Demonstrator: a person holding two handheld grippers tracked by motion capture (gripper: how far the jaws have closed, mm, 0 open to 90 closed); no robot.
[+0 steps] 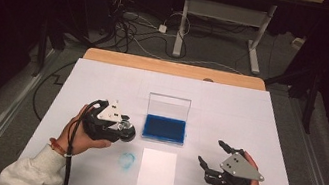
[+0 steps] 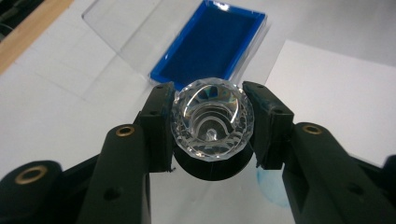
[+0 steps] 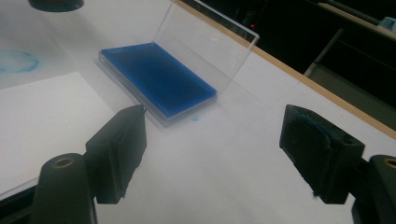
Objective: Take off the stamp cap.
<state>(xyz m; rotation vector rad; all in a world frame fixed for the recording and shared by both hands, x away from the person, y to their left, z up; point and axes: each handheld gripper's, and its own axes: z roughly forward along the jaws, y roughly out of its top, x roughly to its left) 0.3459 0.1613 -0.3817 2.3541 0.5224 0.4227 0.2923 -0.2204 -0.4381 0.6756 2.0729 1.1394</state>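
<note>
High view: one stamp (image 1: 125,130), one ink pad (image 1: 164,128), two grippers.

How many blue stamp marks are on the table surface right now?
2: a round ring mark left of the white paper sheet, and a small smudge beside the ink pad. Others may be hidden under the grippers.

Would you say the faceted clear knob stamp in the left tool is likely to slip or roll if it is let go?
The stamp has a glassy faceted top, so probably slippery; the left tool grips it only at its sides. Its round head would likely roll if laid sideways, but the flat black base should stand steadily.
</note>
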